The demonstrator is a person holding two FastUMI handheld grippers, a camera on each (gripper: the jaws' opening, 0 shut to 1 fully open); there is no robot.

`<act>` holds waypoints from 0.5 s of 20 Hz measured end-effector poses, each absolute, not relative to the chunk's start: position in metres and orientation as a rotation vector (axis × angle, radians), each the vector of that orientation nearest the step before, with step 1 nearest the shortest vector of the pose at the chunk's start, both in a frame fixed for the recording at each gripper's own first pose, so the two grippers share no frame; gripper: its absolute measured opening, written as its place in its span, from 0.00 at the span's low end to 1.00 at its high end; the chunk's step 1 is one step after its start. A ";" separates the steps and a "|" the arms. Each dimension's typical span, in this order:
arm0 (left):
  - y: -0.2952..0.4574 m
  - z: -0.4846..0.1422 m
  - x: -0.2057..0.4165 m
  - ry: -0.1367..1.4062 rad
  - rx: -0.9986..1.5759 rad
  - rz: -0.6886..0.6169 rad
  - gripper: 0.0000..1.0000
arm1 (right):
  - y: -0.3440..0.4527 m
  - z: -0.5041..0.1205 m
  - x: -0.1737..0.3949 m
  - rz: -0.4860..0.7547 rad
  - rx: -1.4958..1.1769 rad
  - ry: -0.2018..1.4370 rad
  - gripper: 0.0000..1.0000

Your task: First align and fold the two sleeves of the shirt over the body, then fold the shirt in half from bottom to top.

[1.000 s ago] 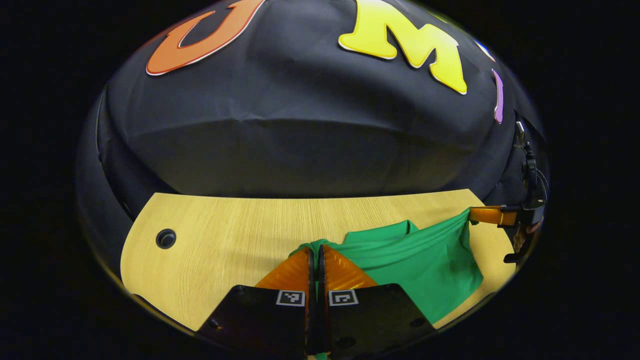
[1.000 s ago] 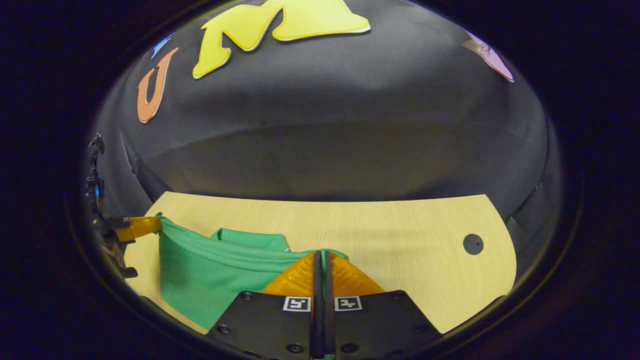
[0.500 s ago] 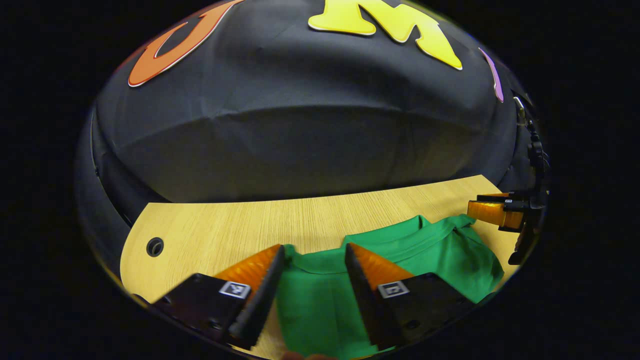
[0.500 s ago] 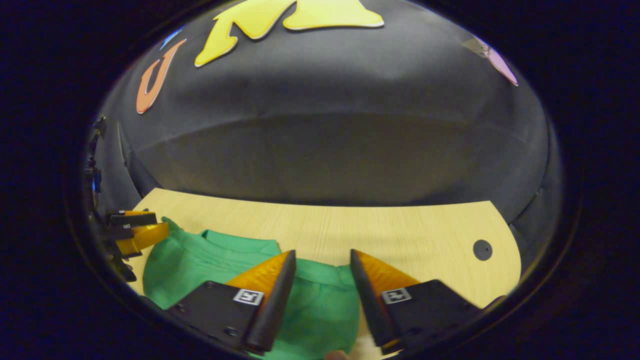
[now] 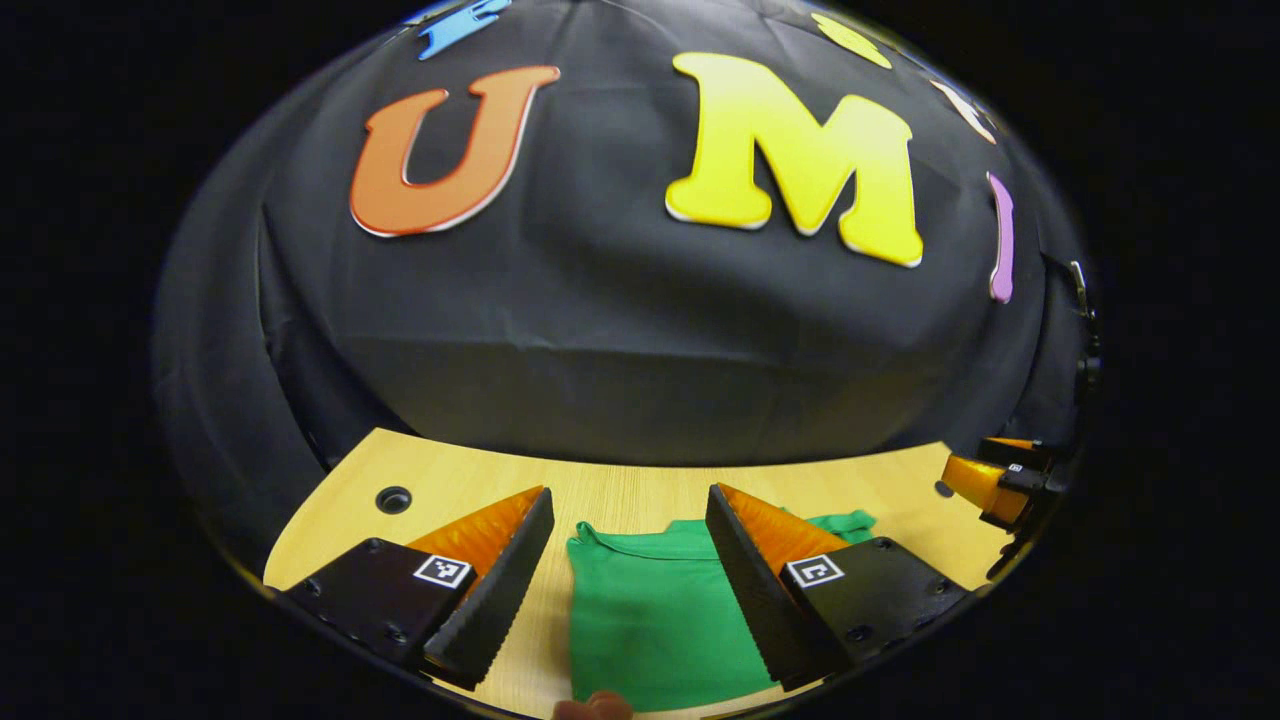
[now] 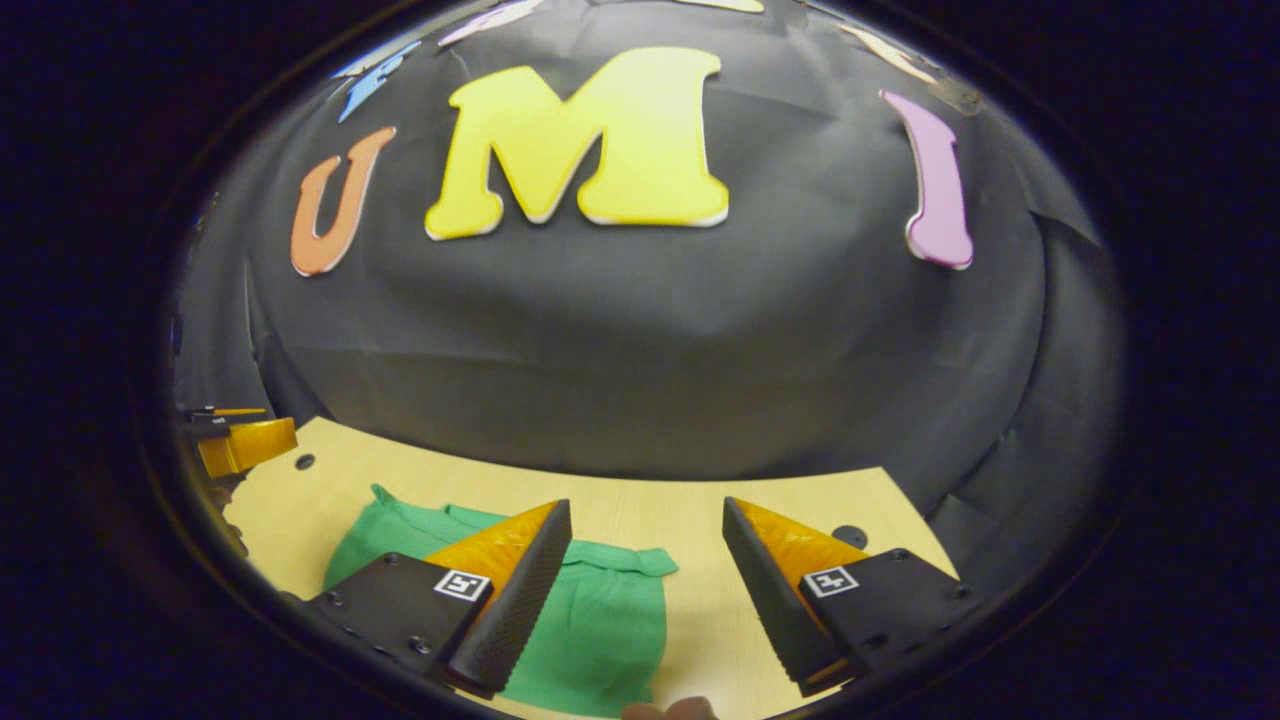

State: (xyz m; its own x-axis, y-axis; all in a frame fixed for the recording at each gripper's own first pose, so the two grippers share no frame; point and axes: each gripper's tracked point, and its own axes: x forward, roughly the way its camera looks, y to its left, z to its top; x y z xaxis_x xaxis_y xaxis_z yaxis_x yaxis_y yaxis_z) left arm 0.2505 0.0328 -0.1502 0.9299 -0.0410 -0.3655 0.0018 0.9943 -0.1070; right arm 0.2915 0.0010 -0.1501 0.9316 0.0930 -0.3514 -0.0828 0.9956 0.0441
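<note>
A black cloth wall (image 5: 620,340) stands behind the table (image 5: 640,490) and curves around it on both sides. The cloth has soft wrinkles and one horizontal crease near its lower part. The table has a light wooden top with fine grain lines and rounded corners. A small dark round hole (image 5: 393,499) is in the top near one corner, and another hole (image 6: 849,536) is near the opposite corner. The light is dim and even.
</note>
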 end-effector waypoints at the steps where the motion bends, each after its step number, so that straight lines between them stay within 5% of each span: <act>1: 0.034 -0.131 0.235 0.351 -0.104 -0.011 0.98 | 0.001 -0.128 0.275 0.093 0.036 0.323 0.97; 10: 0.037 0.032 0.100 0.080 -0.058 0.025 0.97 | 0.018 0.010 0.133 0.106 -0.009 0.041 0.93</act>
State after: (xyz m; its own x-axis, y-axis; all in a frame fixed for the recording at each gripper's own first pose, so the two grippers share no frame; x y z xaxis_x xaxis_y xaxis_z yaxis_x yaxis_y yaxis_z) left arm 0.1000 0.0368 0.0322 0.9965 0.0228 -0.0807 -0.0275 0.9980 -0.0573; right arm 0.1330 0.0182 0.0103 0.9935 0.1061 -0.0414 -0.1064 0.9943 -0.0073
